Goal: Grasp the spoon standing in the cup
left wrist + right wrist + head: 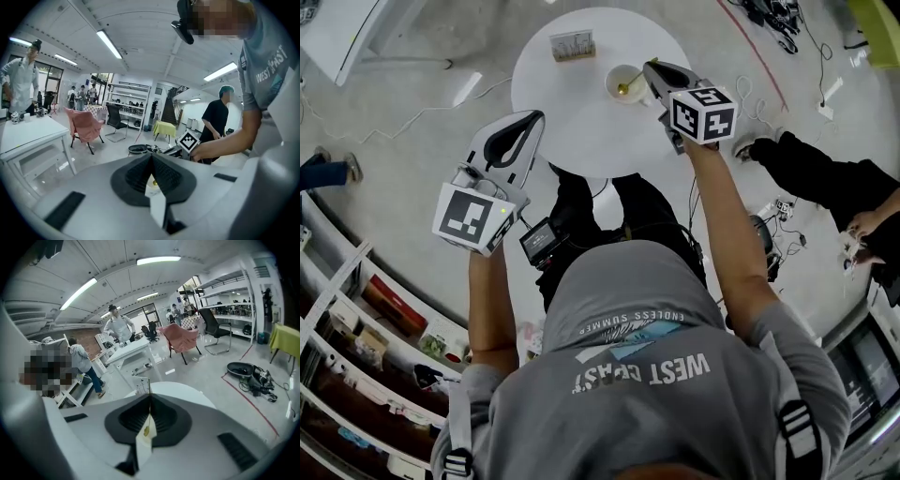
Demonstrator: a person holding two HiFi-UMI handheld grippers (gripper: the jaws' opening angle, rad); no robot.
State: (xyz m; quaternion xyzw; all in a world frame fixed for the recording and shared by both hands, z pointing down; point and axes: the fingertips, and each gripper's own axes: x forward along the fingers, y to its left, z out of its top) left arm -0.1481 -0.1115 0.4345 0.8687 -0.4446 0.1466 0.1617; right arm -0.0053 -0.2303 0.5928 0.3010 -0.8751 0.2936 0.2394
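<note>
Two grippers: right gripper (647, 67) clamps the gold spoon (629, 88), cup (611, 81) just under its tip; left gripper (538, 116), closed and empty, hangs well apart.

**Flat ceiling light, strong fisheye**

Bright, even light. A tube light (108, 43) at 11 o'clock in the left gripper view and a second tube light (158, 260) at 12 o'clock in the right gripper view burn out white. In the head view the tabletop (572, 122) glares at 12 o'clock and the spoon (627, 88) glints gold. Gripper-view edges bow and the corners go black. The left hand-held gripper (151, 157) and right hand-held gripper (150, 397) look soft.
</note>
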